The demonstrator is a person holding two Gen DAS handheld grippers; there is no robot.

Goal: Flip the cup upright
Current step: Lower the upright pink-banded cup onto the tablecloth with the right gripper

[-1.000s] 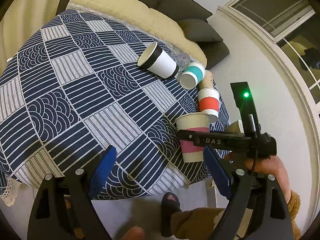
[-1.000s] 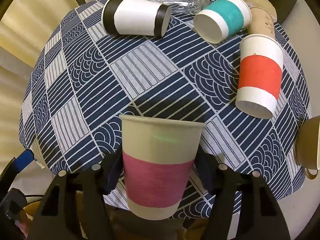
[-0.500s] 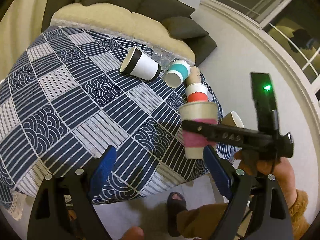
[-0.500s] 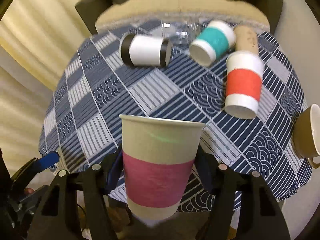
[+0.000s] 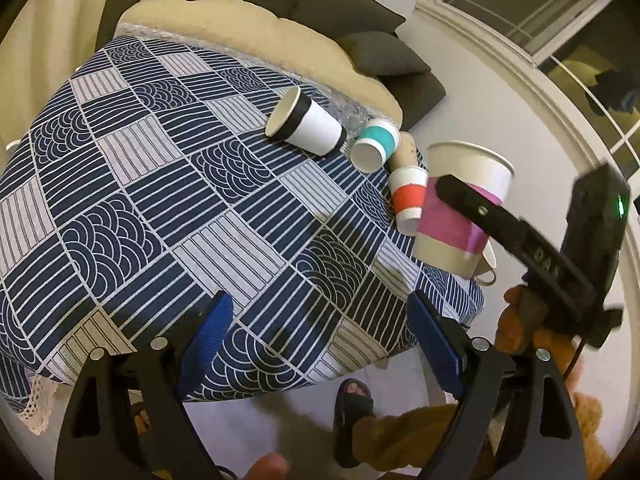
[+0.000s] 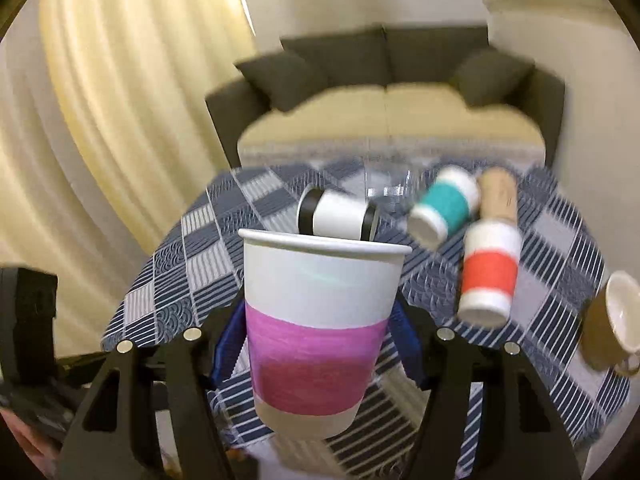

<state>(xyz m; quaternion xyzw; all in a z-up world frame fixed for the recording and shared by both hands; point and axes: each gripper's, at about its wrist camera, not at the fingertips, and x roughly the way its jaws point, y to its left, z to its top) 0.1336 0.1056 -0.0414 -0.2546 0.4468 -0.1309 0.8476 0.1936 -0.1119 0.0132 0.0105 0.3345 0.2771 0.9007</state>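
Observation:
My right gripper (image 6: 316,344) is shut on a white paper cup with a pink band (image 6: 318,328). It holds the cup mouth up in the air in front of the table's near edge. In the left wrist view the same pink-banded cup (image 5: 460,212) hangs tilted over the table's right side, with the right gripper (image 5: 504,224) across it. My left gripper (image 5: 320,332) is open and empty above the table's near edge.
The round table (image 5: 140,200) has a blue patterned cloth. Lying on their sides on it are a black-and-white cup (image 5: 308,124), a teal cup (image 5: 376,144), a brown cup (image 5: 404,150) and a red-banded cup (image 5: 408,196). A mug (image 6: 616,320) sits at the right edge. A sofa (image 6: 384,92) stands behind.
My right gripper has lifted the pink-banded cup higher and tipped back, so its view now looks level towards the sofa. The left gripper stays open.

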